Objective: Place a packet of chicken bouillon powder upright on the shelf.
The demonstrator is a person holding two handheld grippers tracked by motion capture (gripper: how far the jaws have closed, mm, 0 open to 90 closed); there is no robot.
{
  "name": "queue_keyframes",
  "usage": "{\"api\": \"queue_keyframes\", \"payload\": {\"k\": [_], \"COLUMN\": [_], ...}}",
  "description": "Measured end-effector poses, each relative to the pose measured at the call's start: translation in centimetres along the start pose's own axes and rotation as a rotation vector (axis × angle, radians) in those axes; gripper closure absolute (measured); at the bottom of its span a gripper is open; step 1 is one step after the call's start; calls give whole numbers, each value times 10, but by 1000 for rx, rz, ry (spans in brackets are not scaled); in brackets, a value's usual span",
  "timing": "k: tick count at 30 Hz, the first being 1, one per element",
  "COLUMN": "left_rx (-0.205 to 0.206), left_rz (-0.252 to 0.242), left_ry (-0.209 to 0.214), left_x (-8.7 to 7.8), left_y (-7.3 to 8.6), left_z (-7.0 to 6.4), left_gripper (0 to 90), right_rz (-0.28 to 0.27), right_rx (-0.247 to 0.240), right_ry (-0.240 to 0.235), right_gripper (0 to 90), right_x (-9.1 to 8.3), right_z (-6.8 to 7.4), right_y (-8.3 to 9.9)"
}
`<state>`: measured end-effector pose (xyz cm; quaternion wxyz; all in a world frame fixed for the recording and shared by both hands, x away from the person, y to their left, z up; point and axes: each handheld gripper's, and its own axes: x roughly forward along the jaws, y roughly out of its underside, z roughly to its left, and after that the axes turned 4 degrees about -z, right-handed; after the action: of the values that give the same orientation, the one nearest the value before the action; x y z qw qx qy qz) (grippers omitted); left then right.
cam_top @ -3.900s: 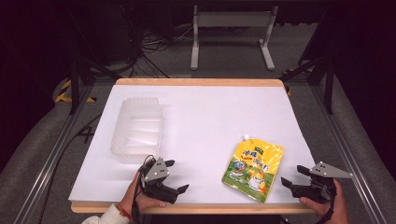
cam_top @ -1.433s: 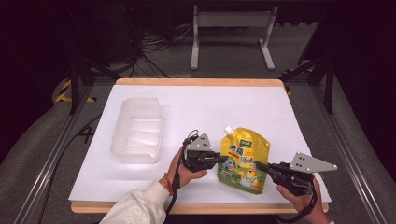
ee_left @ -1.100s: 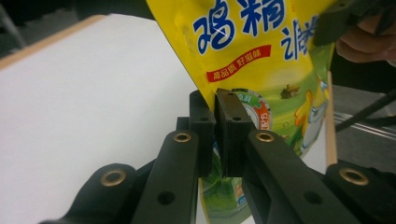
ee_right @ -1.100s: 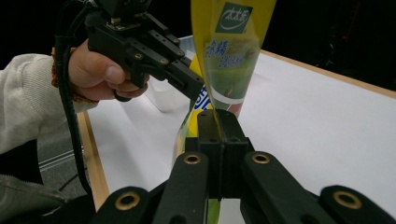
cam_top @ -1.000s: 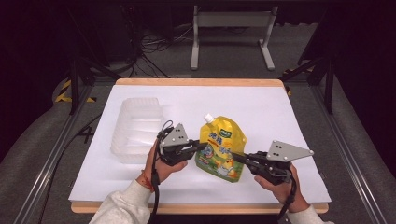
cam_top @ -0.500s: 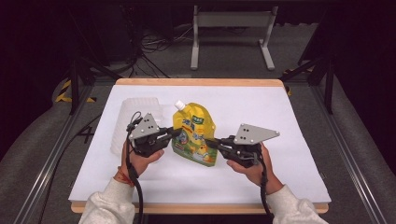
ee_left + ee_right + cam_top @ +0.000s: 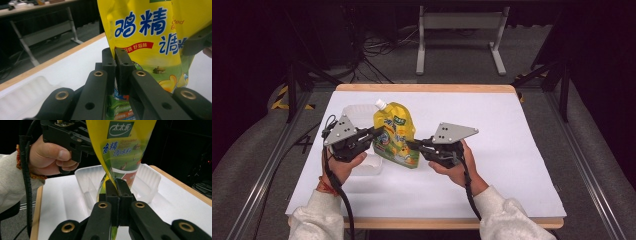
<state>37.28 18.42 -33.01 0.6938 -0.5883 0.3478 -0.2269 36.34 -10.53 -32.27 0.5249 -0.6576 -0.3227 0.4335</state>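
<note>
A yellow spouted pouch with green and blue print hangs upright above the table, held from both sides. My left gripper is shut on the pouch's left edge. On the opposite edge my right gripper is shut too, pinching the pouch between its closed jaws. A clear plastic tray lies on the white table behind and below the pouch, partly hidden by it and by the left gripper. The tray is right behind the pouch in the right gripper view.
A white sheet covers the wooden table, with open room to the right. A metal stand is on the floor beyond the far edge. Dark frame rails run along both sides.
Both grippers have carried the pouch from the table's right front leftward and up, tipping it upright. It now hangs over the near end of the clear tray.
</note>
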Motion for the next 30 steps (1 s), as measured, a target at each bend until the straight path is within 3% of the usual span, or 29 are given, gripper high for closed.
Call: {"api": "queue_keyframes", "payload": {"k": [15,24,30], "left_rx": [-41,-83,-98], "left_rz": [-49,-87,-77], "left_ry": [-125,-170,-189], "left_x": [-28,-42,-45], "left_y": [19,26,34], "left_z": [29,43,52], "left_gripper": [876,878,876], "right_rz": [14,13,17], "right_rx": [-31,-49,-50], "right_ry": [-29,-40,-47], "right_gripper": [900,900,900], "right_x": [58,81,95], "right_z": [1,-1,-2], "right_y": [-10,-18,-16]}}
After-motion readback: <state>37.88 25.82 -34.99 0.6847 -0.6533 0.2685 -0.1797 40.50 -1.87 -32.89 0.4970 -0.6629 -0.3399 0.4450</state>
